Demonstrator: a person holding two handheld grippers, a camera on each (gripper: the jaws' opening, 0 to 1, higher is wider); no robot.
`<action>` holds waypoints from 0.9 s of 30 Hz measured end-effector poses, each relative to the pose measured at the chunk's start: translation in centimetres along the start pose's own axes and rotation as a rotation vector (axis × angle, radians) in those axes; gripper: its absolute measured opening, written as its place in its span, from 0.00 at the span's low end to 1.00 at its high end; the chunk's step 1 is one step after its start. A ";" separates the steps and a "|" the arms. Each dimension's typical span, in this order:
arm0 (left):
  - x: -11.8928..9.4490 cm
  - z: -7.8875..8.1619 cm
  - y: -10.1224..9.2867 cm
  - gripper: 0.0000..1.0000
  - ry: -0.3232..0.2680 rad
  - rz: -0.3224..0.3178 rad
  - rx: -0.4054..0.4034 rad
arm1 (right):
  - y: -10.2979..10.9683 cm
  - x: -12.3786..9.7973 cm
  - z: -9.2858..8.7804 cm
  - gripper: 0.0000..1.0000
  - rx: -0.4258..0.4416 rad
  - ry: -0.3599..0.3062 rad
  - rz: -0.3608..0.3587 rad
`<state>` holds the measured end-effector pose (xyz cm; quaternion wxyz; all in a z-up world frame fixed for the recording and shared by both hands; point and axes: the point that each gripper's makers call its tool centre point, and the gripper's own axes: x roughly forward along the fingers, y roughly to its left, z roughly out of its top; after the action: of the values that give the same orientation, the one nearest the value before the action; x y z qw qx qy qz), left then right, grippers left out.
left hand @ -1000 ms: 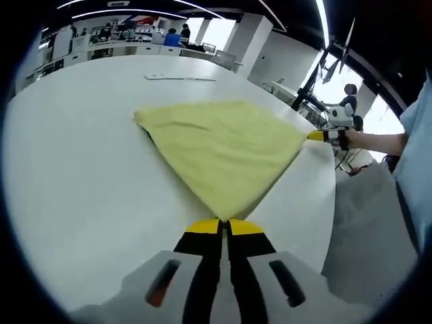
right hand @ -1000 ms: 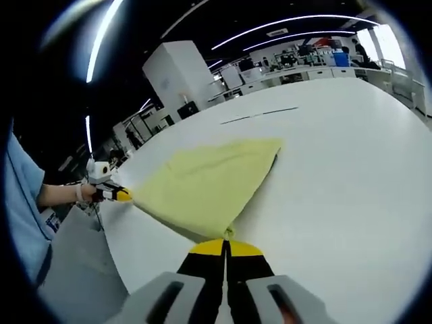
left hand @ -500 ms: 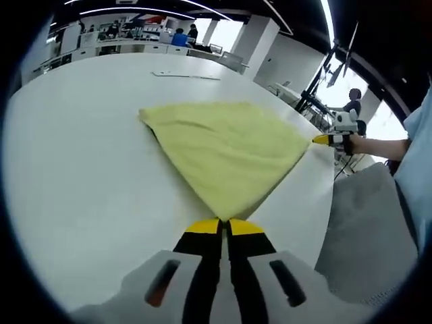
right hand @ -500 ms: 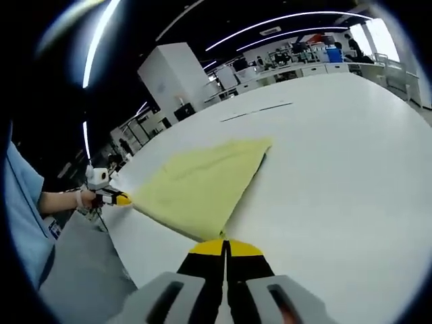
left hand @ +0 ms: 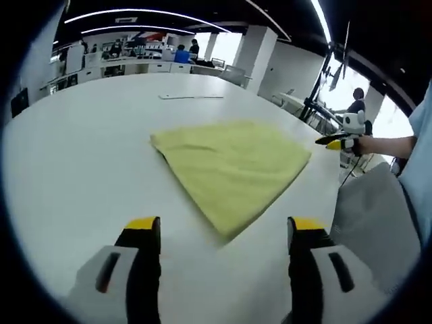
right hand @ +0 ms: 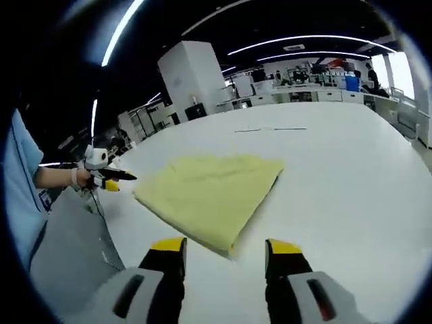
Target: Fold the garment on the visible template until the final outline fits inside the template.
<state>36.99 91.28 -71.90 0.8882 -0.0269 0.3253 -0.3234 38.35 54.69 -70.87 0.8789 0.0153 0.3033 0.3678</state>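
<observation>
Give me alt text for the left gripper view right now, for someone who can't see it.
A folded yellow cloth garment lies flat on a large white table, just beyond the open yellow-tipped left gripper, which holds nothing. At the right edge, the right gripper hovers open near the cloth's far corner, in a person's hand.

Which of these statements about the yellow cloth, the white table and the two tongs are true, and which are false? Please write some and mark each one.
1. The left tongs are open. True.
2. The right tongs are shut on the yellow cloth. False: they are open, and the cloth lies free beyond their tips.
3. The cloth lies flat on the white table. True.
4. The cloth is red. False: it is yellow.
5. The cloth hangs over the table edge. False: all of it rests on the tabletop.
</observation>
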 end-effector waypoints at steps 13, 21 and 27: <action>-2.8 -1.1 0.3 0.99 -0.002 0.169 0.023 | 0.4 -0.5 0.4 1.00 -0.048 -0.021 -0.026; -3.3 -0.5 -0.9 0.99 -0.060 0.203 0.017 | 0.5 -0.5 0.3 1.00 -0.037 -0.051 -0.027; -3.2 0.1 -2.1 0.99 -0.077 0.219 0.014 | 0.5 -1.5 0.9 0.99 -0.038 -0.099 -0.019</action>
<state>34.07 91.52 -69.45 0.9303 0.0026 0.2894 -0.2254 37.70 54.29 -69.27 0.8964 0.0140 0.2526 0.3640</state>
